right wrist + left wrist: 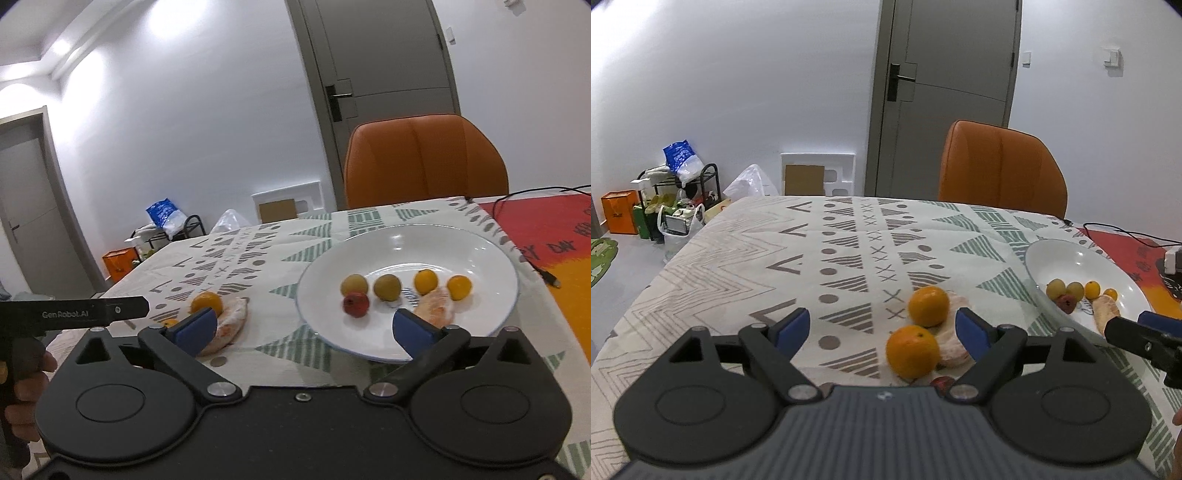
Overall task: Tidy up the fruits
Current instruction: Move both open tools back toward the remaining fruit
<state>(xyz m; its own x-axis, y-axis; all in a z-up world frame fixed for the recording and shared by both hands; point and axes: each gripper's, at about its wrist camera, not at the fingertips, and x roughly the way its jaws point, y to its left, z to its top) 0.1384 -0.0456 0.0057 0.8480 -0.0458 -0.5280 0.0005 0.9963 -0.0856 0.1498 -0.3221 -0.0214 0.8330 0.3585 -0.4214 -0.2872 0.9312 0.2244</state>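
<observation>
Two oranges (pixel 913 354) (pixel 929 305) lie on the patterned tablecloth beside peeled pomelo segments (pixel 951 350). My left gripper (pixel 882 334) is open above and around the nearer orange, holding nothing. A white plate (pixel 480 243) holds two yellow-green fruits (pixel 354 284), two small orange fruits (pixel 426 280), a red fruit (pixel 355 304) and a peeled segment (pixel 436 306). My right gripper (pixel 306 328) is open at the plate's near left edge, empty. A small red fruit (pixel 942 384) shows just under the left gripper body.
An orange chair (pixel 1001 170) stands at the far table edge. A black cable (pixel 532 195) and a red-orange mat (pixel 546 236) lie right of the plate. The table's left edge (pixel 683 258) drops to floor clutter.
</observation>
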